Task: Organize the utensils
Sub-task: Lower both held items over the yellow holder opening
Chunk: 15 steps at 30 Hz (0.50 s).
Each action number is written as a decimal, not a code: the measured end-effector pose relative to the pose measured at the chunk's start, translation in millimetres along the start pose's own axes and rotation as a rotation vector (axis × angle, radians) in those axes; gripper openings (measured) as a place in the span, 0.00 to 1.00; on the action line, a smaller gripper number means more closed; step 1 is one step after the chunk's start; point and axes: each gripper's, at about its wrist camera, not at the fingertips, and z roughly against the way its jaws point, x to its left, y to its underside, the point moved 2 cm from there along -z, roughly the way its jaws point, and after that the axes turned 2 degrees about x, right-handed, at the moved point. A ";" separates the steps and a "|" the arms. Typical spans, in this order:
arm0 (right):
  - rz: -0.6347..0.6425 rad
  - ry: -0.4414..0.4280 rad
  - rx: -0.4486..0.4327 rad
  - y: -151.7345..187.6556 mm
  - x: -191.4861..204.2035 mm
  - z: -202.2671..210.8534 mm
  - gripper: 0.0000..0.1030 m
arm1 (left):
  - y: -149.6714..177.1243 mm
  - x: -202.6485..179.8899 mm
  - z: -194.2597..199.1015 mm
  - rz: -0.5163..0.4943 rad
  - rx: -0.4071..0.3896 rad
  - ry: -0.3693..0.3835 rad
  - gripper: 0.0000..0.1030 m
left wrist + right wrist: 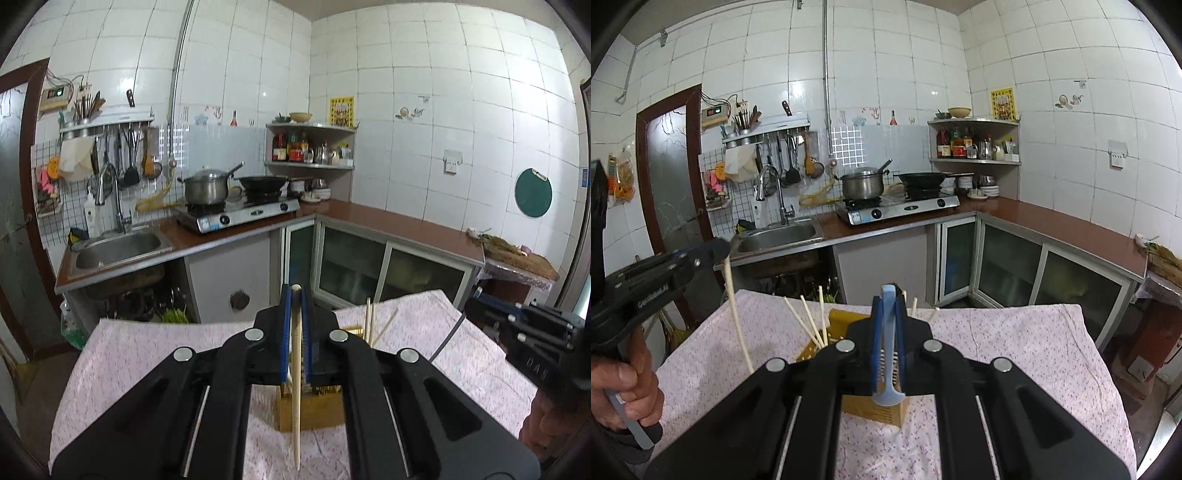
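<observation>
The left gripper [296,295] is clamped on a pale chopstick [296,387], which runs down between its blue pads and hangs with its lower tip above the cloth [147,350] covering the bench. In the right wrist view the same gripper [722,254] comes in over the left edge of the bench, held by a hand [626,380], with the chopstick [738,317] slanting down from it; white lettering on its black body is too blurred to read.

The right gripper [888,295] is closed narrow on a light blue spoon [888,350], handle up between the pads and bowl down, just over the near end of the holder [879,408]. This yellow slotted holder stands near the middle of the bench, and several more chopsticks [812,321] lean out of its far compartment, fanned apart. In the left wrist view the holder [314,410] lies directly beneath the gripper, with chopsticks [369,321] rising behind the right finger.

Behind the bench, a pot [205,188] and a wok [263,182] sit on a stove [240,216] beside the sink [118,247]. A yellow poster [341,110] hangs on the tiled wall, its print unreadable. The box [714,112] high on the wall has a lit green display whose figures cannot be made out.
</observation>
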 end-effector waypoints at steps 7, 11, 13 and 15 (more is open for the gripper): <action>0.010 -0.010 -0.022 -15.8 5.6 1.6 0.07 | -20.3 -2.0 -6.5 -0.005 -0.019 0.012 0.04; 0.014 -0.017 -0.046 -29.5 7.6 3.7 0.07 | -36.3 -3.4 -6.3 -0.012 -0.046 0.016 0.04; 0.020 -0.020 -0.057 -37.1 8.8 3.3 0.07 | -46.4 -5.2 -6.6 -0.017 -0.065 0.017 0.04; 0.023 -0.024 -0.066 -42.0 9.6 2.6 0.07 | -55.1 -6.3 -7.9 -0.019 -0.081 0.018 0.04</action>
